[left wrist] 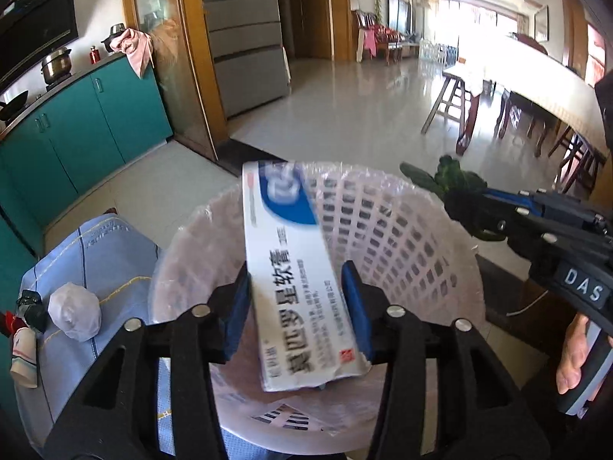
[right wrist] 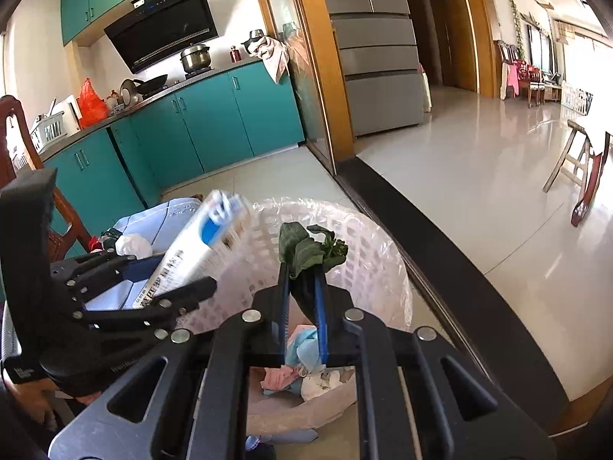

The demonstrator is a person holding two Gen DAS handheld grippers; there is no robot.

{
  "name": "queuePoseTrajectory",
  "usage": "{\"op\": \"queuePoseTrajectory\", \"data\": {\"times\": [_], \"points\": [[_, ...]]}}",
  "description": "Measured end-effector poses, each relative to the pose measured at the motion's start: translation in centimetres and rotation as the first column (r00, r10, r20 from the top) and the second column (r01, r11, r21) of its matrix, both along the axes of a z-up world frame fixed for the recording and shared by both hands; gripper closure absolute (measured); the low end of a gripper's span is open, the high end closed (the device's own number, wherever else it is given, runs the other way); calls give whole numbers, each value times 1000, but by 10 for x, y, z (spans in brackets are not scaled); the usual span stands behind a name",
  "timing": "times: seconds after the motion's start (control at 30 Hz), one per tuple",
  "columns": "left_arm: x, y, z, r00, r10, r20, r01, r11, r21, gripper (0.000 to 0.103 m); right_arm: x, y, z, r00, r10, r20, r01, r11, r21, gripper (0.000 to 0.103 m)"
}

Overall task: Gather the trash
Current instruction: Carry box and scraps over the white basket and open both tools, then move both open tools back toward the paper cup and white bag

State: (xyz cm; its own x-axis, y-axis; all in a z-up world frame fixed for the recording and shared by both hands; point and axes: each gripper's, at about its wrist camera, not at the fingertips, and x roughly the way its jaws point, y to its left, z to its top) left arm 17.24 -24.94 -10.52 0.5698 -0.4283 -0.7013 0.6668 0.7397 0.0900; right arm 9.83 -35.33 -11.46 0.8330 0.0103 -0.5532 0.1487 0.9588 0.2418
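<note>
A white lattice trash basket [left wrist: 402,237] lined with clear plastic stands on the floor; it also shows in the right wrist view [right wrist: 367,264]. My left gripper [left wrist: 295,306] is shut on a white and blue ointment box [left wrist: 291,268] and holds it over the basket; the box also shows in the right wrist view [right wrist: 195,253]. My right gripper [right wrist: 302,280] is shut on a wilted green leaf [right wrist: 306,249] above the basket; the right gripper [left wrist: 459,199] and leaf [left wrist: 444,176] also show in the left wrist view. Crumpled paper and blue scraps [right wrist: 306,364] lie inside.
A seat with a light blue cloth [left wrist: 107,260] stands left of the basket, bearing a crumpled white wad [left wrist: 74,310] and small items. Teal cabinets [right wrist: 199,122] run along the left. A dark door sill [right wrist: 421,237] crosses the floor. A table and chairs [left wrist: 536,115] stand at right.
</note>
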Motion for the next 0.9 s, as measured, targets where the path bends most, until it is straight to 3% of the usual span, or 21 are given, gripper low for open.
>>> {"op": "queuePoseTrajectory", "data": {"times": [0.07,0.4,0.43,0.53,0.57,0.73,0.9], "points": [[1,4,-1,1000,23,10,-23,1000,3,31,4,0,-2,1000,10,-6,-10,1000,14,90],[24,68,14,979,202,29,-200,978,-51,29,25,18,-7,998,46,-38,-46,999,-7,88],[29,77,15,974,226,31,-225,973,-55,29,26,20,-7,998,49,-41,-50,999,-6,85],[36,101,14,959,281,39,-279,959,-52,28,30,24,-6,998,50,-40,-50,999,-7,55],[39,112,12,952,302,42,-301,953,-46,27,30,26,-5,998,47,-35,-47,999,-17,50],[51,160,-2,923,377,73,-380,925,27,26,38,39,-4,997,63,-42,-64,997,-46,41],[69,212,-22,887,447,117,-460,878,131,26,50,57,-4,994,99,-54,-102,993,-61,34]]}}
